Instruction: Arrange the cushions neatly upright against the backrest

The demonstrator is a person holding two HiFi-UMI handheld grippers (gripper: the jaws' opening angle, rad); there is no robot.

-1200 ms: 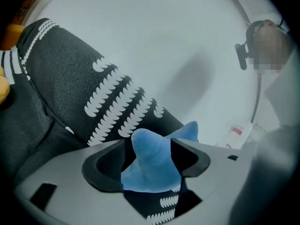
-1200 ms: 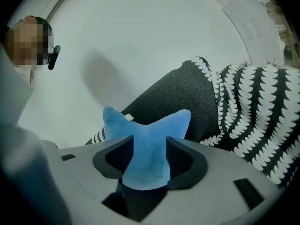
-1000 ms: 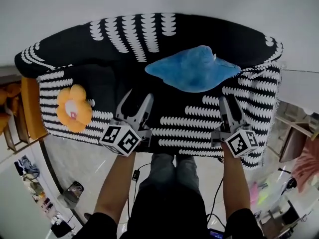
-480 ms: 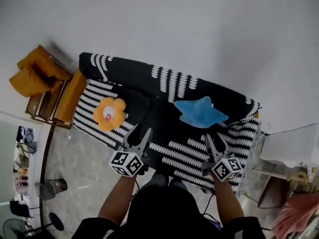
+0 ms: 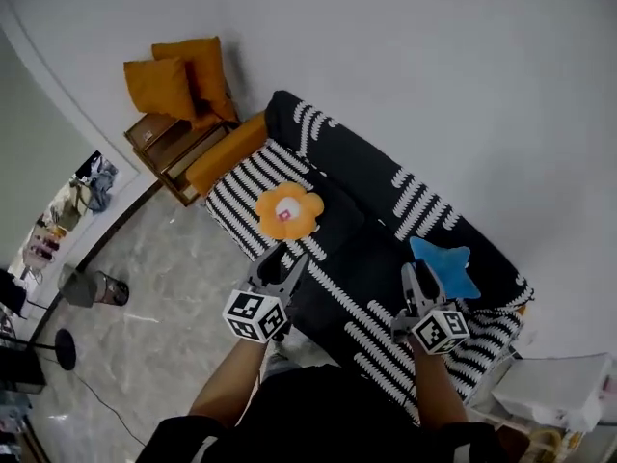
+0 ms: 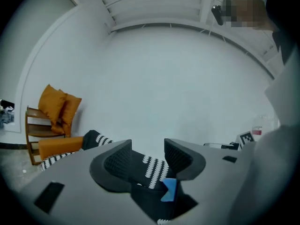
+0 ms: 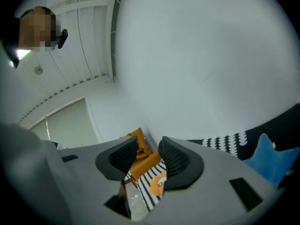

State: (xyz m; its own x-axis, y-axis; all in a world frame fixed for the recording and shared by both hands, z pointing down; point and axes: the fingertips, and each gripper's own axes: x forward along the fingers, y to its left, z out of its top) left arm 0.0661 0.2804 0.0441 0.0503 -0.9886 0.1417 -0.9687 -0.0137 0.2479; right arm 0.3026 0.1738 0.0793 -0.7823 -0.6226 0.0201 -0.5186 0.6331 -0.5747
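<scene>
On the sofa: the orange flower cushion (image 5: 287, 210) sits toward the left end of the black-and-white sofa (image 5: 371, 331). The blue cushion (image 5: 445, 266) is at the far right end, by the backrest (image 5: 366, 177).
Just changed: both grippers have lifted clear of the seat. The head view has drawn back from a close look at the sofa to take in the whole room. Neither cushion has shifted on the sofa.
Left gripper (image 5: 286, 257): fingers released, nothing between them. They narrowed, then have just been opening again a little.
Right gripper (image 5: 418, 268): fingers released at a narrower gap and empty. They have been closing slightly.
Meaning for the task: this looks like a hands-off pause to check the arrangement. The blue cushion seems to lean on the backrest. The flower cushion may be lying face-up on the seat and may need propping, but I cannot tell its tilt for certain.
Head view alone: shows both cushions on the sofa at once. It also shows the marble floor (image 5: 164, 326) and the wooden chair (image 5: 169, 148) with its orange pillows (image 5: 178, 77), left of the sofa.
Left gripper view alone: only a sliver of blue cushion shows between the fingers (image 6: 117, 161), below the backrest stripes, and the flower cushion is absent.
Right gripper view alone: the flower cushion shows low between the fingers (image 7: 174, 159), and the blue one stands up at the right edge.
</scene>
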